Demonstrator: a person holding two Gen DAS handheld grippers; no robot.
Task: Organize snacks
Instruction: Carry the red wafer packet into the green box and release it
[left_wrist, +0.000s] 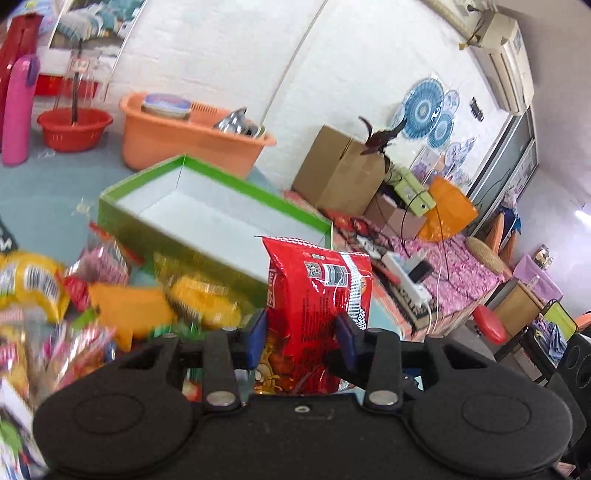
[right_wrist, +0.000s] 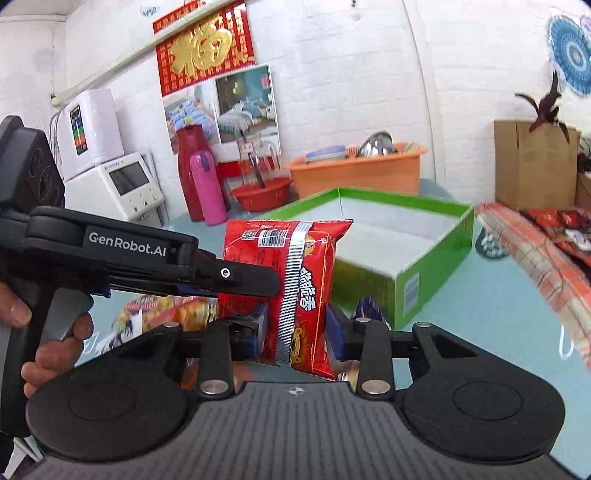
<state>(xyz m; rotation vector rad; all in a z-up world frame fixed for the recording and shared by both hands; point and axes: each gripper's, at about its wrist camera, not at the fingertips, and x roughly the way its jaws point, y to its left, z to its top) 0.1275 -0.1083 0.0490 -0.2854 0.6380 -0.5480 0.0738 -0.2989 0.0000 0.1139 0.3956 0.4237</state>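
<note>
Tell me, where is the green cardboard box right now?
The open green cardboard box sits on the blue table just behind the red snack packet in the right gripper, with an orange plastic tub beyond it near the wall.

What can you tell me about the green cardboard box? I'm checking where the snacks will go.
The green cardboard box is a shallow, open-topped rectangular tray with bright green outer walls and rim and a plain white inside. A pale label sits on one outer wall. It looks empty; the near corner is hidden by a packet. It rests flat on the blue-grey tabletop, in front of the orange plastic tub.
</note>
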